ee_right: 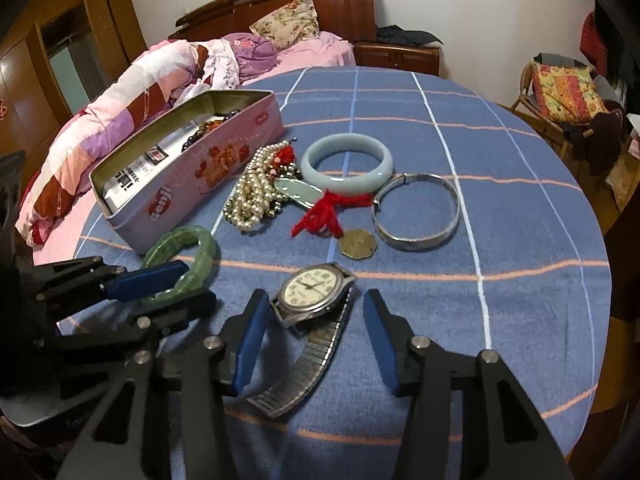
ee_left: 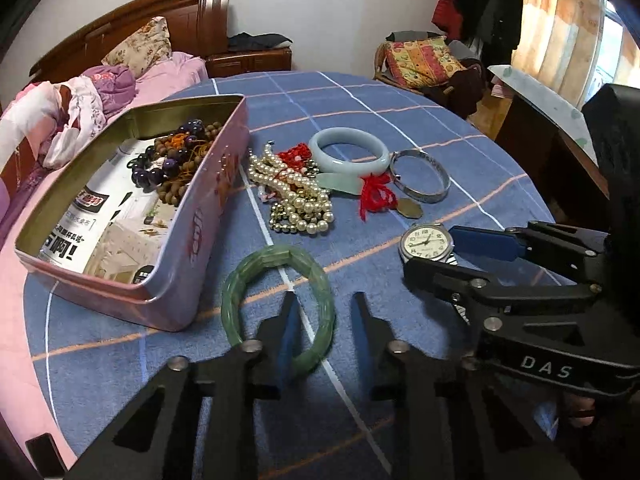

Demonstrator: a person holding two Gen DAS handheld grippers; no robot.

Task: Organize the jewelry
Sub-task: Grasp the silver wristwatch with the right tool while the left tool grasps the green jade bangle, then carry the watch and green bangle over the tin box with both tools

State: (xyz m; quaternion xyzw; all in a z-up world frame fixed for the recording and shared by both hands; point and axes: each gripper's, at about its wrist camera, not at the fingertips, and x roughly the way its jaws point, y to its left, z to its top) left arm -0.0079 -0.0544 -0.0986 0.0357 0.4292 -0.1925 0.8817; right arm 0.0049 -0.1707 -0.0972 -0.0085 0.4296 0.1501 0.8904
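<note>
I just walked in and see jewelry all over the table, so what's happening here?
A person is sorting jewelry with a handheld tool in each hand. The left tool has its fingers either side of the green bracelet band, beside the open pink tin, which already holds bead strings. The right tool stands open around the wristwatch, which lies on the blue cloth. Pearls, a pale bangle and a silver bangle wait on the cloth.

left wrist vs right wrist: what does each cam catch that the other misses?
Left wrist only: curtained window; nearly the whole inside of the tin, with its bead heap.
Right wrist only: wardrobe; the watch strap at full length; the tin's printed side.
Both: green bracelet, watch, pale blue bangle, silver bangle, pearls, bed.
</note>
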